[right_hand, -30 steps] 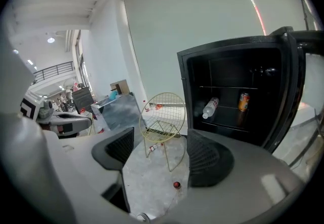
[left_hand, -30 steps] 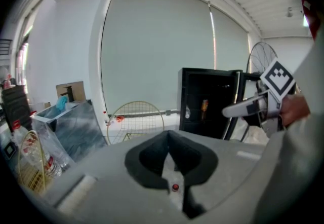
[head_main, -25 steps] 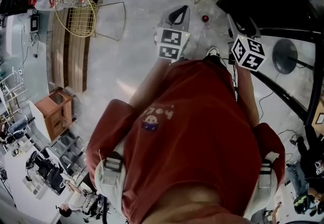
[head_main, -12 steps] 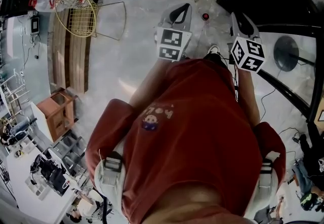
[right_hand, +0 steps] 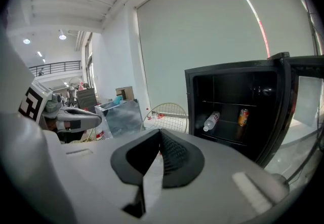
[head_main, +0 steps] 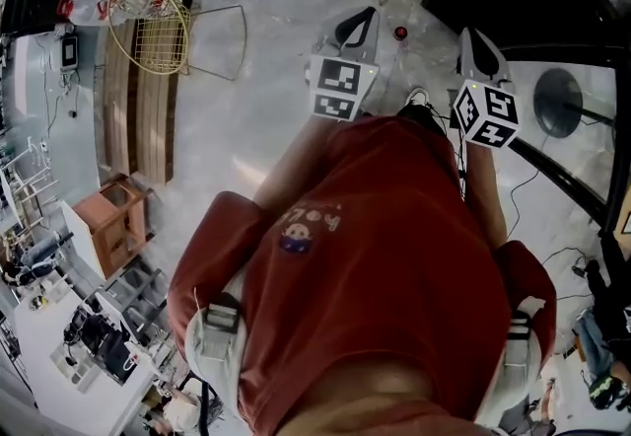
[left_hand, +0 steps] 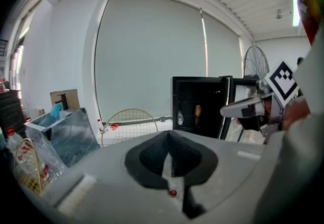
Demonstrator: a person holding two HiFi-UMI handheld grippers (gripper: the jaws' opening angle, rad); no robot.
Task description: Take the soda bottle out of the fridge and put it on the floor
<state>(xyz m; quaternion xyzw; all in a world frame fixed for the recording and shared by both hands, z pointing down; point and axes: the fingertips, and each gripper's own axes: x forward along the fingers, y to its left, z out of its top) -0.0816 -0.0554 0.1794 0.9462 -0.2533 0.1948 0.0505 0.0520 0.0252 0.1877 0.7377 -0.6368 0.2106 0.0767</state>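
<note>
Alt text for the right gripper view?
The right gripper, jaws just closed with nothing between them, faces an open black fridge. Inside, a plastic bottle lies tilted on a shelf with an orange can standing beside it.

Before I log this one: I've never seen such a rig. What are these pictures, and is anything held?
There is no robot here. A person in a red shirt holds a hand tool with two jaws in each hand. The head view comes from a camera on the person's head, looking steeply down. The left gripper and the right gripper stick out ahead over the pale floor. The other two views come from cameras riding on those grippers, each looking along its own jaws. Both pairs of jaws are shut with nothing between them, and the right pair has only just closed. The right gripper view shows an open black fridge. A bottle lies inside it, and a can stands to its right, apart from it. The bottle has not been taken yet.
</note>
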